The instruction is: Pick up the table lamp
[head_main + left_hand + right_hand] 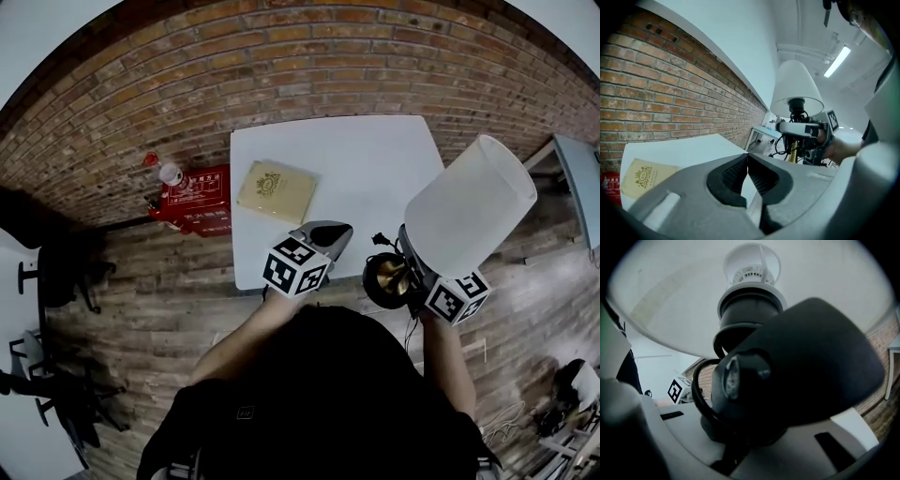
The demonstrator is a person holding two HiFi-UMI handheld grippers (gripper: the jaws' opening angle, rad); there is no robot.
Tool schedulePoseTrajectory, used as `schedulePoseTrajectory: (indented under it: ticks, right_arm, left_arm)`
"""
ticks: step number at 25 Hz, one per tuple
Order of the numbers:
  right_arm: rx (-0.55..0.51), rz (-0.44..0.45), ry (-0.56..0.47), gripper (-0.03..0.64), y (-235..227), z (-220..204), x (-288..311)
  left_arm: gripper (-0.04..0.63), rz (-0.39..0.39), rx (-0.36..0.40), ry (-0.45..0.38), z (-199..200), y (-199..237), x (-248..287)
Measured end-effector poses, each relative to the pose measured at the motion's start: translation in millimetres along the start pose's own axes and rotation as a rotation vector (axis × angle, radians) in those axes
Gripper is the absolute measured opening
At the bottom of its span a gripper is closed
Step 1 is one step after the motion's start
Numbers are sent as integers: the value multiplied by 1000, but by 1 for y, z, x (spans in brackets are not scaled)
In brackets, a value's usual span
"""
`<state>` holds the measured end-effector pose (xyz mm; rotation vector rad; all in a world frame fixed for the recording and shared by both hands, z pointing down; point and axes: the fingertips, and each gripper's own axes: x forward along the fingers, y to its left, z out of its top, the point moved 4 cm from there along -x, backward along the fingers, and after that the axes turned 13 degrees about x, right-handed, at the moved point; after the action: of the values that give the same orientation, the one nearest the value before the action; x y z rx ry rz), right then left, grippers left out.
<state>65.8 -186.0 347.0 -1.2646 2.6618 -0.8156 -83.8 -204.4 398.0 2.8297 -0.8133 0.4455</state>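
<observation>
So the right gripper (412, 267) was clamped shut on the table lamp (469, 206), low on its dark neck just under the shade, with the black cord (701, 394) looping beside the jaws. The left gripper (323, 236) sat just left of it, jaws pinched together on nothing.

The lamp was by the front right corner of the white table (347, 150) and looked lifted clear of the top. A beige booklet (275, 190) lay on the table, well apart from the lamp. Brick wall behind, wood floor, and a red box (199, 199) on the floor by the table's left side.

From the left gripper view the lamp stood roughly upright, white shade on top. In the head view its long axis ran from the brass base (389, 277) up-right to the shade.
</observation>
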Motion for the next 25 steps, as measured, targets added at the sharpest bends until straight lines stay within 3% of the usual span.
schedulePoseTrajectory:
  ticks: [5,12,19,25]
  right_arm:
    - [24,-9,-6,26,-5,3,-32]
    - [-26,26,-41,26,-2,24,-52]
    - [-57,35,-44,26,-9,31,-68]
    - [-58,9,-61,23,-24,35,-83]
  left_arm:
    - [9,-17,-107,-38,11,-7,3]
    - [8,-11,-177,-92,25,-14,10]
    - [9,-12,-235,-137,30,-24,22]
    - [9,-14,-215,-158,45,-32,35]
